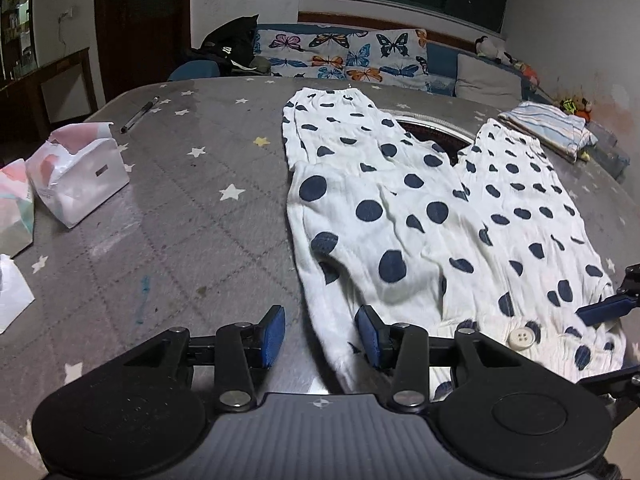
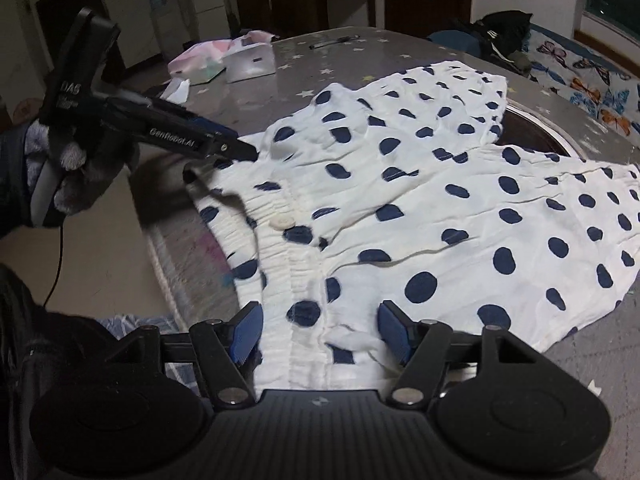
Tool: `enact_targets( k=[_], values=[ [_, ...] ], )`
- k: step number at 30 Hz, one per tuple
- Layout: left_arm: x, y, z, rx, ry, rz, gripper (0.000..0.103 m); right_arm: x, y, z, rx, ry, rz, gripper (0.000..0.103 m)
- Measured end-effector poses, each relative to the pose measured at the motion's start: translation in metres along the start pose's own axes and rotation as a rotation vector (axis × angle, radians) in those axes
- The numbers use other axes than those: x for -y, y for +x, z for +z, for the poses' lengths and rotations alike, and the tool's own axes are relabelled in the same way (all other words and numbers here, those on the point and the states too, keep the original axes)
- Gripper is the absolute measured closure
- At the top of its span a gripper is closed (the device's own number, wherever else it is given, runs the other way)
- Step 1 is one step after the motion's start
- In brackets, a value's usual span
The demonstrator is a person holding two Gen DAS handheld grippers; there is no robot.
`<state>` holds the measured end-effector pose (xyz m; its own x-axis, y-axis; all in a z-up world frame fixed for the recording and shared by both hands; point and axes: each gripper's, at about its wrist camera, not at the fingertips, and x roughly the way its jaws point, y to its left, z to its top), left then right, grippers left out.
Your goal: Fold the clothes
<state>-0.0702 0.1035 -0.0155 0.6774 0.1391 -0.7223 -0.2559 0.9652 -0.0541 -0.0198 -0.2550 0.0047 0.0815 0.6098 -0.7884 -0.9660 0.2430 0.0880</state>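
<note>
White trousers with navy polka dots [image 1: 420,216] lie spread flat on the grey star-patterned table [image 1: 180,184], waistband with a white button [image 1: 521,337] toward me, both legs pointing away. My left gripper [image 1: 322,334] is open, its blue pads straddling the near left corner of the waistband. My right gripper [image 2: 320,330] is open over the elastic waistband [image 2: 280,264] near its other end. In the right wrist view the left gripper [image 2: 224,160] shows at the waist corner, and the trousers [image 2: 460,200] fill the table. The right gripper's blue fingertip [image 1: 604,309] shows at the right edge of the left view.
Tissue packs and white bags [image 1: 76,176] sit at the table's left, a pen [image 1: 140,114] beyond them. A folded striped cloth [image 1: 548,128] lies at the far right. A butterfly-print sofa [image 1: 348,56] stands behind the table. The table edge runs near my grippers.
</note>
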Motion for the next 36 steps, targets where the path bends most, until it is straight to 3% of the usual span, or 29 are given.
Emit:
enact_targets(
  k=[13,18,24,30,36],
  values=[
    [0.001,-0.005,-0.003,-0.027,0.04,0.027,0.059,0.007,-0.009,-0.003,0.011,0.04,0.03,0.036],
    [0.001,-0.017,0.005,-0.002,0.031,0.011,0.058,0.02,-0.018,0.0,0.055,0.094,0.02,0.036],
    [0.016,-0.031,0.014,0.046,0.047,-0.065,0.05,0.039,-0.028,0.005,0.113,0.162,-0.005,0.036],
    [0.047,-0.026,0.019,0.049,0.088,-0.16,0.049,0.048,-0.013,-0.009,0.055,0.199,-0.024,0.036],
    [0.082,-0.021,0.02,0.045,0.161,-0.265,0.041,0.051,-0.029,-0.009,0.094,0.207,-0.045,0.036]
  ],
)
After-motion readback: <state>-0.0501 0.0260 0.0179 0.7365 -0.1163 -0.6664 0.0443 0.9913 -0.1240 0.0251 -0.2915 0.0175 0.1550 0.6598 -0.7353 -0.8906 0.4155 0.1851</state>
